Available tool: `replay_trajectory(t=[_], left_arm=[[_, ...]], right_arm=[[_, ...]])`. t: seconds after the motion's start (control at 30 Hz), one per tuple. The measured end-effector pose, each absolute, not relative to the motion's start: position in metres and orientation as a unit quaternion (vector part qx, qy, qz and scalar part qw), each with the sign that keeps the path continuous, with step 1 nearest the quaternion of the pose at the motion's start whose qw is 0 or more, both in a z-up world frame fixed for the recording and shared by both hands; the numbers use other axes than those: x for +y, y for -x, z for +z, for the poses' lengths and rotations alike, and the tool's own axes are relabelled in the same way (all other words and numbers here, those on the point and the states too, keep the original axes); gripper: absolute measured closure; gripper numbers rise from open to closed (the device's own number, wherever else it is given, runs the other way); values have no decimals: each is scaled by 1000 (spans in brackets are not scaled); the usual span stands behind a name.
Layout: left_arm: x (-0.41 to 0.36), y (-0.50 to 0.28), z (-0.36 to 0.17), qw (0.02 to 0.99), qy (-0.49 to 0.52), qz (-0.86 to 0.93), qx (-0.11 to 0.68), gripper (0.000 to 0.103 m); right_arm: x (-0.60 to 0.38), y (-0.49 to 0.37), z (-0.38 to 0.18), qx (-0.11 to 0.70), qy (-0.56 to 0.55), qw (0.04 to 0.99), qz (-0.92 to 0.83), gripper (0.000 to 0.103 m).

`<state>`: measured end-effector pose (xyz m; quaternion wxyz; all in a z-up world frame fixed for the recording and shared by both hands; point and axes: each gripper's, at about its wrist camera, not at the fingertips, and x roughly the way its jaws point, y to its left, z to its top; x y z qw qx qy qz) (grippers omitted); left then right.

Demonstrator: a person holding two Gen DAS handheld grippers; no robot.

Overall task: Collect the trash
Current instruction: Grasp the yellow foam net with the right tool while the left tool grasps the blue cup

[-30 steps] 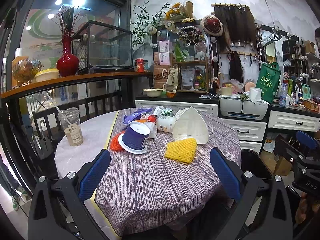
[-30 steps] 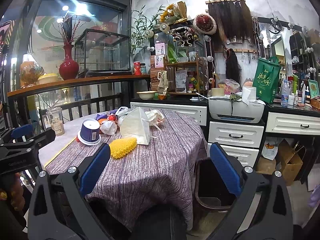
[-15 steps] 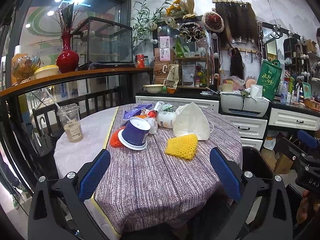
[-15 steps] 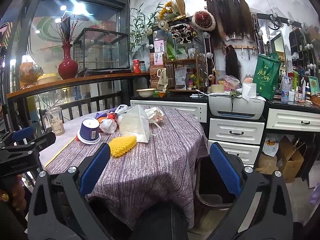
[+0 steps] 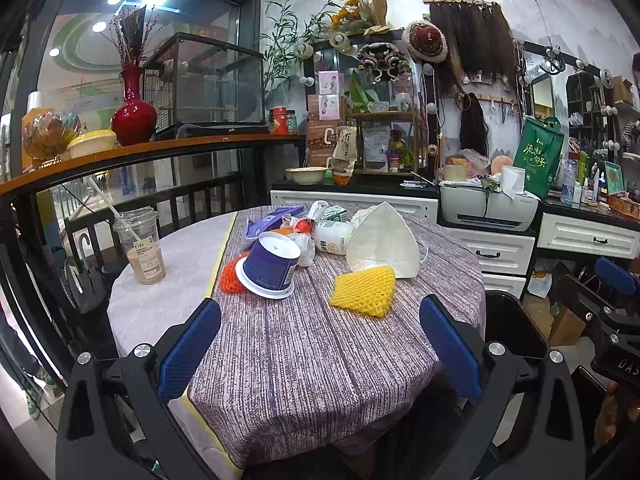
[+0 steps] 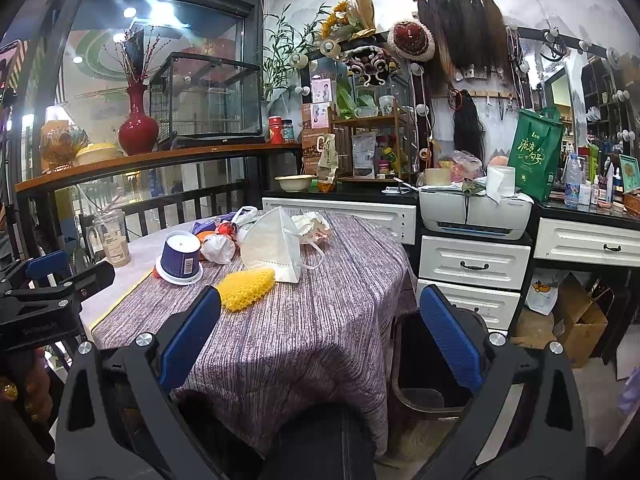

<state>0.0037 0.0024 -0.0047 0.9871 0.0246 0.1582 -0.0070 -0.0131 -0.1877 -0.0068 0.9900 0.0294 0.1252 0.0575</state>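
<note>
From the left wrist view, the left gripper (image 5: 320,344) hangs above the near edge of the round surface (image 5: 304,360), jaws wide apart and empty. The trash sits toward the far edge: an upturned purple cup (image 5: 269,265), a yellow foam net (image 5: 365,289) just in front of a white face mask (image 5: 382,245), and a milk bottle (image 5: 332,238) behind.

From the right wrist view, the right gripper (image 6: 320,336) is also spread apart and empty, over the surface's right edge, with a dark bin (image 6: 430,376) on the floor just beside it. The foam net (image 6: 246,288) touches the mask (image 6: 274,245).

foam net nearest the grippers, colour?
Yellow foam net, clearest in the left wrist view.
</note>
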Motion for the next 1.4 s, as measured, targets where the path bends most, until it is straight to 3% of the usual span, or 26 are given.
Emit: replay_trajectory(t=[0.27, 0.43, 0.87, 1.03, 1.17, 1.3, 1.4], left_arm=[[6, -11, -6, 987, -38, 3, 158, 5], [23, -42, -11, 975, -76, 16, 210, 5], [74, -130, -41, 946, -61, 22, 316, 5], [82, -158, -35, 945, -70, 34, 318, 5], [85, -171, -34, 944, -74, 33, 321, 5], [85, -180, -37, 940, -78, 31, 331, 5], [82, -187, -36, 939, -85, 30, 331, 5]], right_arm=[[-186, 7, -9, 142, -26, 987, 62, 5], [-173, -25, -11, 209, -2, 972, 110, 5], [-85, -160, -43, 350, 78, 909, 213, 5], [-62, -203, -53, 387, 91, 890, 225, 24], [-54, -218, -59, 390, 107, 888, 219, 30], [-50, -225, -65, 404, 102, 879, 230, 50], [-50, -222, -65, 399, 100, 879, 242, 72]])
